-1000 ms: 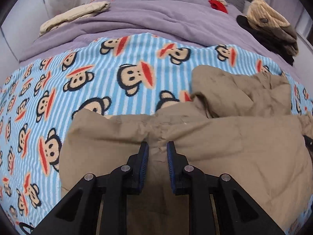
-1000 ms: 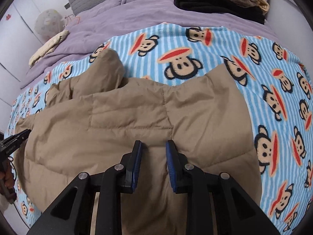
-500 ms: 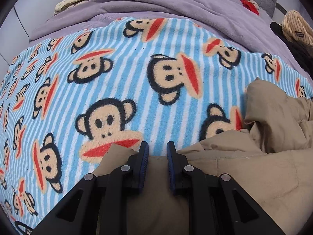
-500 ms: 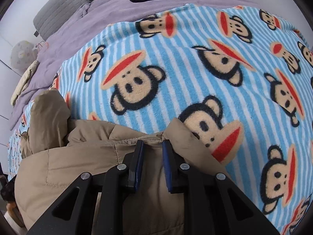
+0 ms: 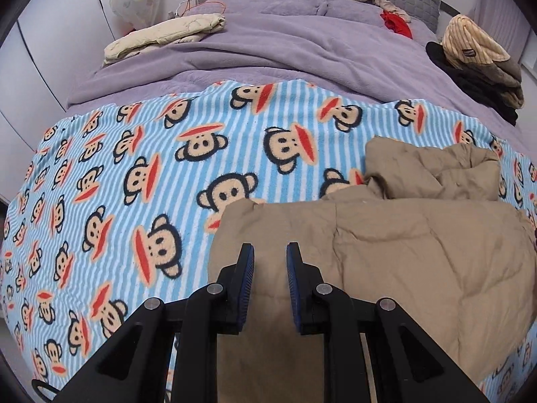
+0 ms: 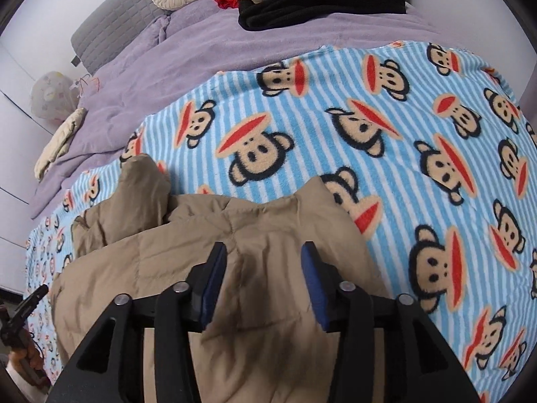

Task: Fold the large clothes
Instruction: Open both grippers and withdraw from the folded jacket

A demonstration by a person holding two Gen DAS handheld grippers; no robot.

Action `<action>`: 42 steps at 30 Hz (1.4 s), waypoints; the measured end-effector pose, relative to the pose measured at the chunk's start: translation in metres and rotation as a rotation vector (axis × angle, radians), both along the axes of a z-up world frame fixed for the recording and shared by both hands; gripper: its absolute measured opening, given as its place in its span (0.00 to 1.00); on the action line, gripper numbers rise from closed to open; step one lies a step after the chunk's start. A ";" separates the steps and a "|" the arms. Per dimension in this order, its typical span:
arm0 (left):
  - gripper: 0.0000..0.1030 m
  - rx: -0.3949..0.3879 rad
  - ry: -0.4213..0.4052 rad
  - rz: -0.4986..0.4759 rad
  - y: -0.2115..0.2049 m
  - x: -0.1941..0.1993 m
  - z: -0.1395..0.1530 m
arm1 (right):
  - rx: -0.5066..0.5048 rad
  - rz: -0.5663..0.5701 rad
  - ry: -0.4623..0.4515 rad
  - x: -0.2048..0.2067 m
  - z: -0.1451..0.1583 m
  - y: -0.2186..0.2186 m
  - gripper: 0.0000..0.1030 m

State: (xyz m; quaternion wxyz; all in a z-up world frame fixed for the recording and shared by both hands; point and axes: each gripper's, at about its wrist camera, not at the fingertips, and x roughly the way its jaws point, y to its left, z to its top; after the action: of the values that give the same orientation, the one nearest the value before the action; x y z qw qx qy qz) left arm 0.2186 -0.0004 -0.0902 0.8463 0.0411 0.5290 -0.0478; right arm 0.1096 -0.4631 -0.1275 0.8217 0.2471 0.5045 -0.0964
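Since the earlier frames the tan padded jacket (image 5: 386, 255) has been carried up the bed and folded over on itself, and both grippers have drawn back from its far edge, so more of the monkey-print blanket (image 5: 141, 174) shows beyond it. The jacket now lies as a thick doubled slab low on that blanket, its long axis running across the bed from one hand to the other, with a loose bunched part, a sleeve or hood, sticking out past its far edge (image 5: 433, 171).

The right gripper (image 6: 263, 278) is opening: its blue pads stand well apart above the jacket's right half (image 6: 255, 235), with cloth seen below the gap but nothing pressed between them. The left gripper (image 5: 270, 285) sits over the jacket's left end with its pads close together; only a narrow gap shows, and no cloth appears pinched in it, though I cannot tell for sure.

The next fold likely turns on that bunched part. It lies ahead of both tools, toward the headboard, nearer the right hand's side of the slab in the left wrist view. Further off, a purple duvet (image 5: 268, 57) covers the head of the bed, with a pile of dark and striped clothes (image 5: 480, 63) on its right edge.
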 end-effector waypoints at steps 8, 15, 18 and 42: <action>0.21 -0.021 0.060 -0.036 -0.020 -0.055 0.003 | 0.113 0.042 0.021 -0.065 0.010 0.035 0.69; 1.00 -0.061 0.051 -0.089 -0.033 -0.106 0.011 | 0.167 0.052 0.069 -0.110 0.007 0.054 0.74; 1.00 -0.059 0.075 -0.108 -0.039 -0.120 0.011 | 0.155 0.067 0.091 -0.123 0.006 0.062 0.75; 1.00 -0.216 0.247 0.038 -0.007 -0.158 -0.030 | 0.568 -0.097 0.136 -0.187 -0.048 0.069 0.84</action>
State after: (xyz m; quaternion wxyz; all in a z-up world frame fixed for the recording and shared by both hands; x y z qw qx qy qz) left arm 0.0602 -0.0073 -0.1200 0.7749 -0.0663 0.6217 -0.0928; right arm -0.0779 -0.3939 -0.1752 0.6784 0.4841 0.5526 -0.0069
